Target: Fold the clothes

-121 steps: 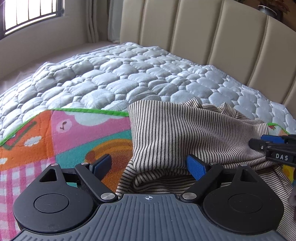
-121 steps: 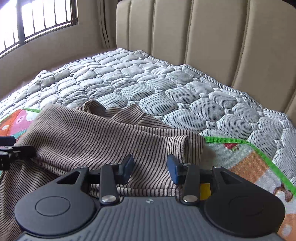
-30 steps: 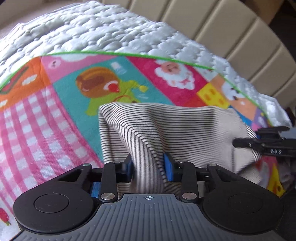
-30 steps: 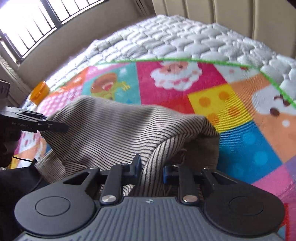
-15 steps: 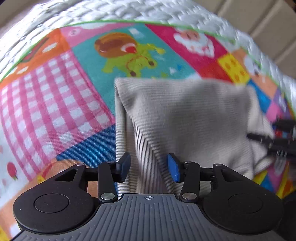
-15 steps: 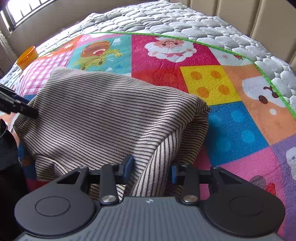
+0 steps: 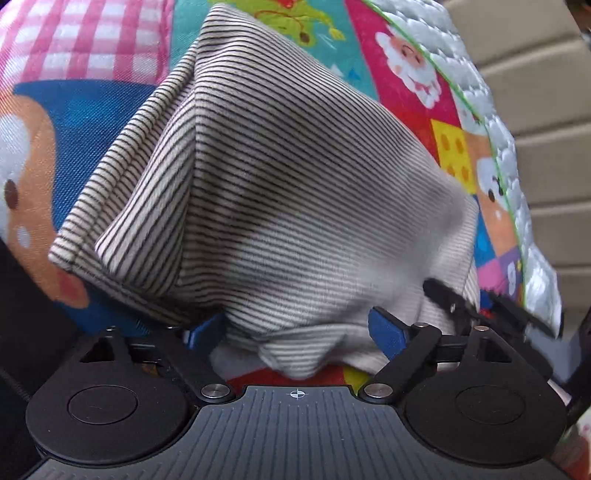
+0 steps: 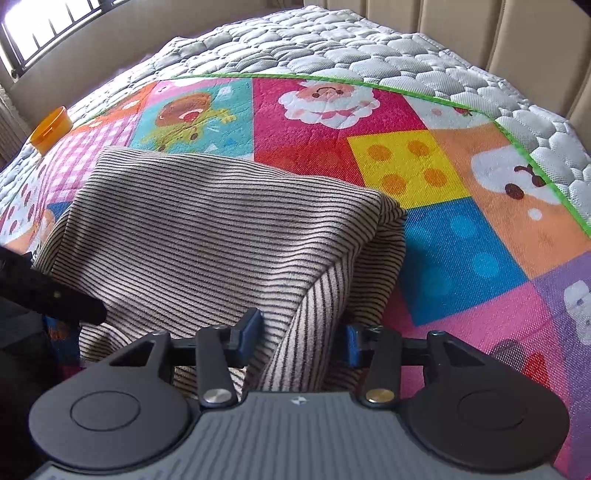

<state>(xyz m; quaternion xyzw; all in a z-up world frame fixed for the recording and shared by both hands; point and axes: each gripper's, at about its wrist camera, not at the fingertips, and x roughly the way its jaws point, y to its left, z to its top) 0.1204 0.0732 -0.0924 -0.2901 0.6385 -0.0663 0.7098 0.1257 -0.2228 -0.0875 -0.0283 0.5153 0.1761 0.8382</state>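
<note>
A beige garment with thin dark stripes [image 7: 295, 192] lies folded over on the colourful play mat [image 7: 74, 122]. My left gripper [image 7: 295, 328] is open, its blue pads either side of the garment's near edge, which sags between them. In the right wrist view the same garment [image 8: 207, 236] spreads left of centre. My right gripper [image 8: 301, 339] is open, with a fold of the cloth standing between its pads. The right gripper's tips [image 7: 480, 306] show at the garment's right edge in the left view. The left gripper's finger [image 8: 55, 295] shows at the left of the right view.
The mat lies on a grey quilted mattress [image 8: 332, 40] with a beige padded headboard [image 8: 498, 29] behind. An orange cup [image 8: 51, 127] sits at the mat's far left edge. A barred window [image 8: 44, 26] is at the upper left.
Both grippers held the garment shut a second ago, carried it toward me over the mat, and have opened. The cloth now rests loose between their pads.
</note>
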